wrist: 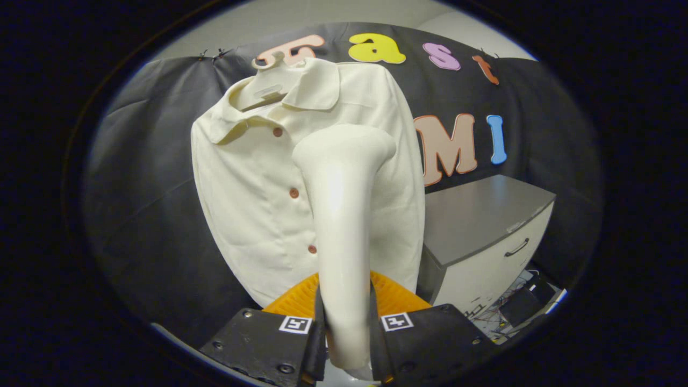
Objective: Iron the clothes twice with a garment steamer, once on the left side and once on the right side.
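Observation:
A cream button-up shirt (252, 188) hangs on a pale hanger (269, 80) against the dark booth wall. My gripper (344, 328) is shut on the handle of a cream garment steamer (341, 215), both fingers pressing its sides. The steamer rises straight ahead from between the fingers, and its wide head (346, 148) stands before the shirt's right half, at about the level of the second button (293, 193). I cannot tell whether the head touches the cloth. The steamer hides a strip of the shirt's right front.
A white cabinet with a grey top (484, 231) and a drawer handle stands right of the shirt. Cables and a dark box (524, 303) lie on the floor beside it. An orange ribbed part (392, 298) sits just behind the fingers.

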Available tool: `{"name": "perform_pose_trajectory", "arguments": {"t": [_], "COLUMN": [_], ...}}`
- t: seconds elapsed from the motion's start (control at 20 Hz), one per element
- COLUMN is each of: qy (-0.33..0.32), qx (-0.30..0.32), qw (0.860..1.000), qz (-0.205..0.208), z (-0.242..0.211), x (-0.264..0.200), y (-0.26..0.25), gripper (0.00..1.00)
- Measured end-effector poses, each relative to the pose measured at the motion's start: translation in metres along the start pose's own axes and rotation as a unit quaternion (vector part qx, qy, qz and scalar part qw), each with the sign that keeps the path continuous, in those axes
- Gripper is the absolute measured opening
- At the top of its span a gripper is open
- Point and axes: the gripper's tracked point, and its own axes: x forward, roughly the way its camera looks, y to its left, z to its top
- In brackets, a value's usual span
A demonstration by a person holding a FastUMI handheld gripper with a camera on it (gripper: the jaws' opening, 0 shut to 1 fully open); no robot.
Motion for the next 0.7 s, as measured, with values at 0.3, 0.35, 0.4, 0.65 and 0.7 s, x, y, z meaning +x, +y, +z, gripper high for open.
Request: {"name": "perform_pose_trajectory", "arguments": {"t": [0.3, 0.35, 0.4, 0.65, 0.7], "qy": [0.005, 0.011, 0.019, 0.034, 0.037], "qx": [-0.002, -0.003, -0.002, -0.007, -0.007], "qw": [1.0, 1.0, 1.0, 0.999, 0.999], "qz": [0.01, 0.009, 0.01, 0.01, 0.009], "z": [0.003, -0.002, -0.008, -0.022, -0.026], "x": [0.025, 0.03, 0.039, 0.058, 0.061], "y": [0.006, 0.004, 0.003, 0.004, 0.004], "gripper": [0.33, 0.33, 0.33, 0.33, 0.33]}}
